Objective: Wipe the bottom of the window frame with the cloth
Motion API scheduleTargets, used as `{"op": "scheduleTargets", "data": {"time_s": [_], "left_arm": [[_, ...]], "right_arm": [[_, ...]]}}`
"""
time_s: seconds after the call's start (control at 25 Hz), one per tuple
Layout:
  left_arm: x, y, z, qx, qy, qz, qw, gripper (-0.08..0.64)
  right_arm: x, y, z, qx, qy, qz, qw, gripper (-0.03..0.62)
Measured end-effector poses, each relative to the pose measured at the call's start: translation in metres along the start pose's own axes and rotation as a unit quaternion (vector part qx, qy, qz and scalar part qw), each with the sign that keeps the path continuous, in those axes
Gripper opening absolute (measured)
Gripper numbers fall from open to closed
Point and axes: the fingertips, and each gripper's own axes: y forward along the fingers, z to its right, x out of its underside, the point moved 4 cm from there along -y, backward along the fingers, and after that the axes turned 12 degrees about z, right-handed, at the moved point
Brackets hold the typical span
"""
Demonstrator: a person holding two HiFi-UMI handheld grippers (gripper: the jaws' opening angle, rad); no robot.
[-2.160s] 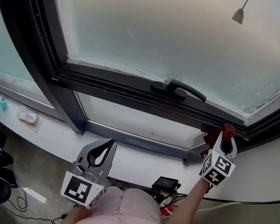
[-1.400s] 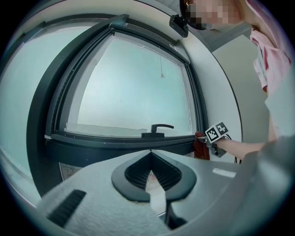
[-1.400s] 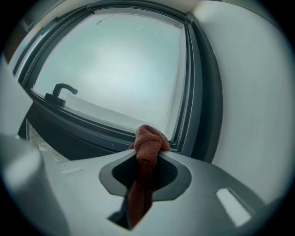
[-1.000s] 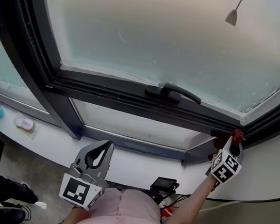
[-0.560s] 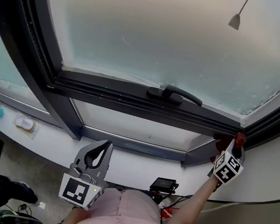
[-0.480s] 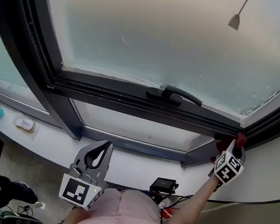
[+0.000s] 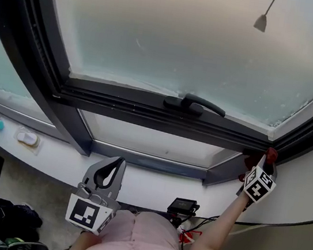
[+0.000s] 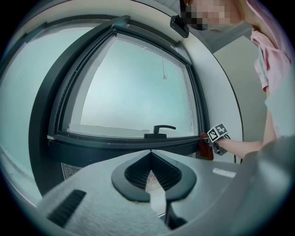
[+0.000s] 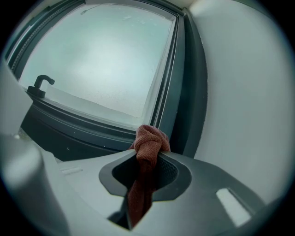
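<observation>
Cloth (image 9: 148,140) btwn right gripper (image 9: 147,156) jaws

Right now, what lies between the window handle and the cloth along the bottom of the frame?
Nothing but bare dark frame rail; the head view shows it running from the handle to the cloth held in the right claw.

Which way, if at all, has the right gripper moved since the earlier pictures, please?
Yes. The right gripper, shut on the cloth, has slid rightward along the bottom frame, farther from the window handle and into the right corner.
</observation>
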Motion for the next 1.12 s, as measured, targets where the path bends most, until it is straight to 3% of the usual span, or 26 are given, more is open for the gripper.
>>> {"op": "scheduleTargets", "data": {"time_s": [0.32, 0.52, 0.64, 0.84, 1.12], "left_arm": [[-0.002, -0.009, 0.003, 0.006, -0.003, -0.001, 1.0, -0.006], [-0.003, -0.019, 0.002, 0.002, -0.003, -0.002, 1.0, -0.006], [-0.004, -0.026, 0.001, 0.0, -0.003, -0.003, 1.0, -0.006], [-0.001, -0.034, 0.003, 0.003, -0.004, -0.007, 1.0, -0.006], [-0.004, -0.046, -0.002, -0.001, -0.005, -0.01, 0.9999, -0.006]], "right_arm": [[-0.002, -0.002, -0.001, -0.005, -0.007, -0.007, 1.0, 0.071], [-0.027, -0.031, -0.025, -0.021, 0.023, 0.042, 0.999, 0.071], [-0.046, -0.057, -0.066, -0.073, 0.057, 0.082, 0.992, 0.071], [-0.066, -0.093, -0.153, -0.19, 0.057, 0.113, 0.974, 0.071], [-0.072, -0.127, -0.255, -0.316, 0.039, 0.112, 0.941, 0.071]]}}
